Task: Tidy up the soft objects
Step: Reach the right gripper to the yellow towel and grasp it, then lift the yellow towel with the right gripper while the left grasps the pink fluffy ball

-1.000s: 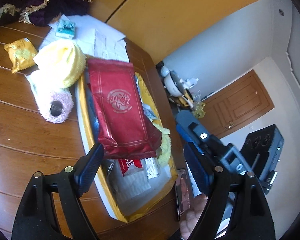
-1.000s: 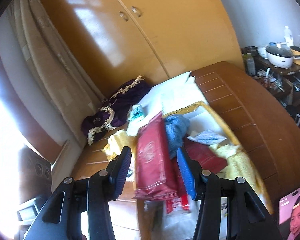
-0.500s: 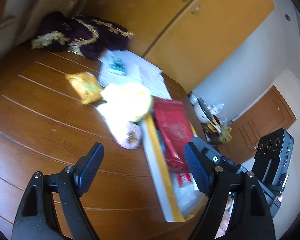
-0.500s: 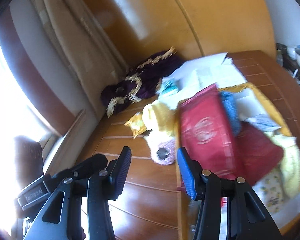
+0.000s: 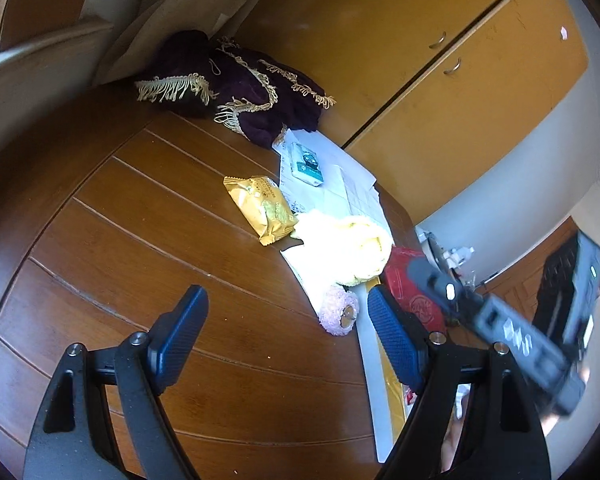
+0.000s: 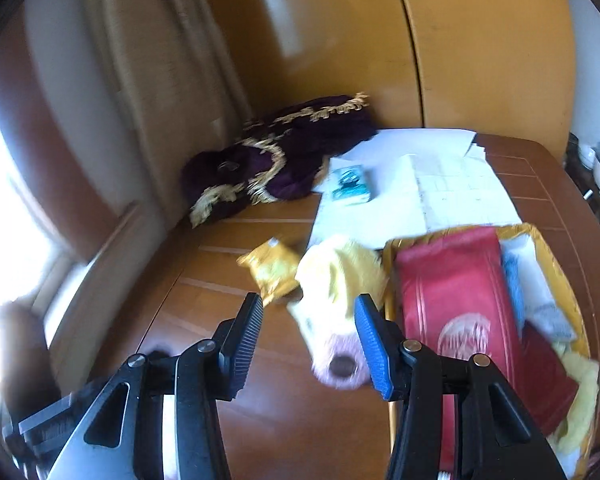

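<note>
Both claws, left gripper [image 5: 286, 332] and right gripper [image 6: 308, 332], are spread and empty. The pink roll [image 6: 340, 360] sits just beside the tray [image 6: 388, 280], so I'd center the right jaws around it before squeezing gently.

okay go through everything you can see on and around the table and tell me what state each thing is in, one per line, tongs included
Left tongs: open, empty.
Right tongs: open, empty.
Pink roll: on its side, beside the tray.
Yellow cloth: bunched up, on the table.
Gold snack packet: sealed, lying flat.
Red packet: lying on top in the tray.
Tray: full.
Purple fringed cloth: crumpled in a heap.
Cupboard doors: closed.
</note>
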Demonstrator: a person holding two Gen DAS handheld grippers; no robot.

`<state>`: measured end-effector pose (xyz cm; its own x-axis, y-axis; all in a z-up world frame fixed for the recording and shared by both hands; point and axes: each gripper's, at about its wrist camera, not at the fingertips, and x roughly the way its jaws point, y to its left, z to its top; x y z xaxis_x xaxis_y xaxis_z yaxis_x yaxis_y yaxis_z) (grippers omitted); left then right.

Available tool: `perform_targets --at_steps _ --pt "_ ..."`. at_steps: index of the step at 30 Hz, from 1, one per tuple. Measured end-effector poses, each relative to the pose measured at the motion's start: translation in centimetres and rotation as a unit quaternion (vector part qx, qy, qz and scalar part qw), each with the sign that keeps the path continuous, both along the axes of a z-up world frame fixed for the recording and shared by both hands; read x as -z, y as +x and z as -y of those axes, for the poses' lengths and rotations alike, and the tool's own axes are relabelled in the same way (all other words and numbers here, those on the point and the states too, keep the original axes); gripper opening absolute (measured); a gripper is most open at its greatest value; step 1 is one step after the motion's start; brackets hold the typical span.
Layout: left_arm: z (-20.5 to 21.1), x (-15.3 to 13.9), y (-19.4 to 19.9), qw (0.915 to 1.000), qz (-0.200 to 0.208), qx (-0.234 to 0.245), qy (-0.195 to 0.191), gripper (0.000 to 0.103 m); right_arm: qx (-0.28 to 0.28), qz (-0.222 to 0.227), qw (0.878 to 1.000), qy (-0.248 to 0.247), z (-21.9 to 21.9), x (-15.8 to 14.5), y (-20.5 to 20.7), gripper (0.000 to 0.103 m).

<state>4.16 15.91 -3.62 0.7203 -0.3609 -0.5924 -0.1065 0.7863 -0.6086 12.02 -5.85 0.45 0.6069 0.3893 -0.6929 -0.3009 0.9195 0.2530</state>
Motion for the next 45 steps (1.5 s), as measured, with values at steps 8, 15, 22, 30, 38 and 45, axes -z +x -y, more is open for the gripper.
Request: perform_targets --at_steps 8,15,22,30,38,45 --pt "-0.6 0.4 0.1 0.9999 -0.005 0.007 -0.011 0.082 0.011 -0.041 0.996 -0.084 -3.4 2.7 5.4 0.050" --pt "-1.1 0.4 -0.3 0.9999 -0.006 0.005 -0.008 0.082 0.047 -0.009 0.988 -0.144 -3.9 3.3 4.5 0.007" --pt "0.0 0.4 0.1 0.9997 -0.016 0.006 0.016 0.082 0.042 0.045 0.996 -0.067 -1.5 -0.3 1.4 0.006" --pt "0.3 0.7 0.5 0.9991 -0.031 -0.009 0.027 0.082 0.013 0.053 0.998 0.030 2.7 -1.9 -4.0 0.006" --pt "1.3 0.7 0.5 0.9985 -0.034 -0.012 0.040 0.082 -0.036 0.006 0.999 0.038 3.2 3.0 -8.0 0.014" --pt "1.9 0.6 0.4 0.9986 -0.033 -0.002 0.040 0.082 -0.044 0.023 0.996 0.081 4.2 1.6 -8.8 0.057"
